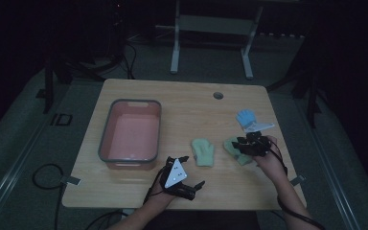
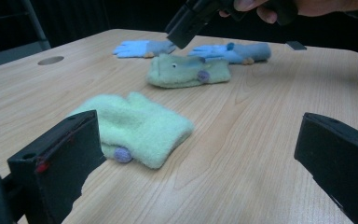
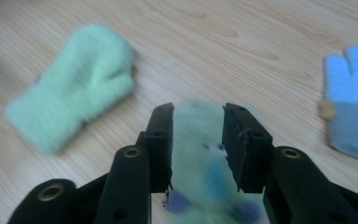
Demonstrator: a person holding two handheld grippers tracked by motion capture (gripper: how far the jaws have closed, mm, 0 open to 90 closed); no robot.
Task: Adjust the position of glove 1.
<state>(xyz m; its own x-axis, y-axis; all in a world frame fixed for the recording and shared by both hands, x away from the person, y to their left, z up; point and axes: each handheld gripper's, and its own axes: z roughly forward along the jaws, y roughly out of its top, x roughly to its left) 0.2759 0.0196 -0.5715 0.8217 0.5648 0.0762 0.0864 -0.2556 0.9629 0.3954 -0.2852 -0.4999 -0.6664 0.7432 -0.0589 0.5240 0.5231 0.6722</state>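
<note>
A green mitten [image 3: 214,177] with small dark blue spots is lying flat on the wooden table [image 1: 191,103] toward its right side, and the right gripper [image 3: 197,140] is hovering directly above it, jaws pointing down and standing partly apart, framing the mitten without pressing on it; the blur there keeps finer detail from showing. In the high view the same gripper [image 1: 252,143] is covering most of that mitten [image 1: 230,144], with only its left edge showing. The person's right hand [image 1: 268,160] is gripping the tool from behind. To the left of it, apart from it on bare wood, a second, plain pale green mitten [image 1: 203,152] is lying flat with its cuff toward the person. Beyond the right gripper, toward the far right of the table, a pair of light blue gloves [image 1: 247,118] is resting, one partly over the other. The left gripper [image 1: 184,173] is sitting near the front edge of the table, close to the plain mitten [image 2: 130,128], and its jaws are standing wide apart with nothing between them. Further left, a pink tub [image 1: 106,129] with a grey rim is standing on the table, well apart from all the mittens.
</note>
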